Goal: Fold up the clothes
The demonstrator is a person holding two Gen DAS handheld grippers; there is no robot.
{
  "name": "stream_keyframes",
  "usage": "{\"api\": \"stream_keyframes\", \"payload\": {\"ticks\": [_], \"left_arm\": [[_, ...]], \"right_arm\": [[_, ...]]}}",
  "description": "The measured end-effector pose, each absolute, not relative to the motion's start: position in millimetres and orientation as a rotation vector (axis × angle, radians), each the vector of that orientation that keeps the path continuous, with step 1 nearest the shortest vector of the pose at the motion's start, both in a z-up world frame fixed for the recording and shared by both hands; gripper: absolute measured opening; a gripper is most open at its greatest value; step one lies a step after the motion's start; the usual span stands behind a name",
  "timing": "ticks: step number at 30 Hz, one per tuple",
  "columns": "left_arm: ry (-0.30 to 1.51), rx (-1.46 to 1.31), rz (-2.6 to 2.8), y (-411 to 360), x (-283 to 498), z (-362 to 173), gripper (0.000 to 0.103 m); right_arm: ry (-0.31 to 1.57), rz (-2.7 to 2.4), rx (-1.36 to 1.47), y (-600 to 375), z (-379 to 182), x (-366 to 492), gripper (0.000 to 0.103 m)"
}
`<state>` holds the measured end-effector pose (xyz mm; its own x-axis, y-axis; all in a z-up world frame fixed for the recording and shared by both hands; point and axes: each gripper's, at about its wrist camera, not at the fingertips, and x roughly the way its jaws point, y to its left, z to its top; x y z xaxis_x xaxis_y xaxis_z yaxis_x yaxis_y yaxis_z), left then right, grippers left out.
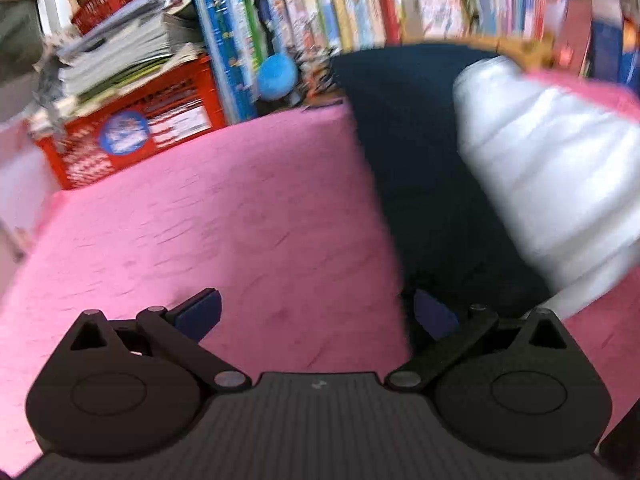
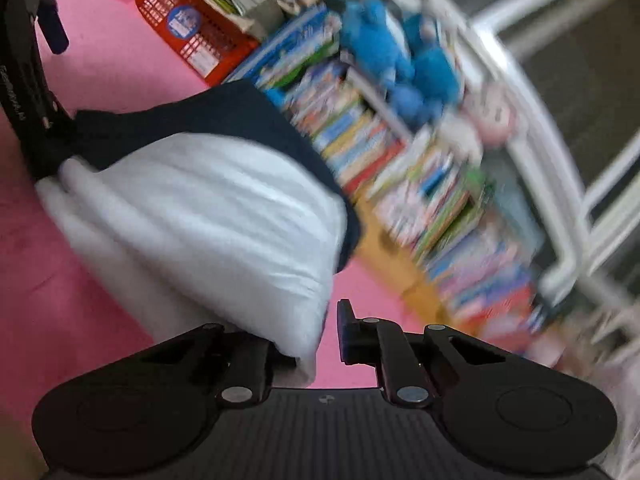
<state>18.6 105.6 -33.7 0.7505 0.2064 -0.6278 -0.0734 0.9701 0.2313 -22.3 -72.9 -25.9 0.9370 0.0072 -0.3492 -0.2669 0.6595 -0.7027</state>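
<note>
Cloth, soft and limp: the right gripper (image 2: 326, 332) has its jaws pinched on the white garment (image 2: 208, 216)'s edge; left gripper (image 1: 316, 312) gapes wide beside the navy garment (image 1: 416, 152).

Motion blur leaves the red crate's (image 1: 132, 136) label unreadable.

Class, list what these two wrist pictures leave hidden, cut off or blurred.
- Right wrist view: the white cloth covers the right claw's left finger.
- Left wrist view: the dark garment hides the left claw's right finger tip.
- Both views: book titles lost to motion blur.
</note>
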Motion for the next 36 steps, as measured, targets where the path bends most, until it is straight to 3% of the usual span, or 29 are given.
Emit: {"api": "stream_keyframes", "payload": {"ticks": [3,9,12,15,17,20,22,27,33,36], "left_arm": [[0.709,0.182,0.26,117,9,-24,0.092],[0.412,0.065,0.145,80,3,55,0.097],[0.38,0.136,0.024,30,14,45,0.099],[0.501,0.181,0.035,6,37,1,0.097],[0.572,0.176,0.038,8,44,-26,0.098],[0.552,0.178,0.033,19,37,-45,0.103],[0.548,0.174,0.049,25,35,-52,0.103],[0.598,0.042,0.015,48,41,-49,0.103],[0.599,0.074,0.028,36,38,-27,0.099],[0.462,0.077,-0.092,14,34,5,0.101]], "right_arm": [[0.5,0.254,-0.644,-94,-36,-33,0.015],[0.459,0.304,-0.626,-68,-49,-57,0.019],[0.48,0.376,-0.554,-76,-40,-58,0.028],[0.562,0.486,-0.317,-115,-22,-56,0.038],[0.613,0.551,-0.115,-146,-11,-50,0.04],[0.647,0.547,0.064,-179,-2,-30,0.057],[0.66,0.56,0.12,-184,-1,-5,0.057],[0.768,0.734,0.217,-198,12,30,0.057],[0.69,0.665,0.272,-261,27,25,0.075],[0.684,0.539,0.348,-269,20,57,0.075]]}}
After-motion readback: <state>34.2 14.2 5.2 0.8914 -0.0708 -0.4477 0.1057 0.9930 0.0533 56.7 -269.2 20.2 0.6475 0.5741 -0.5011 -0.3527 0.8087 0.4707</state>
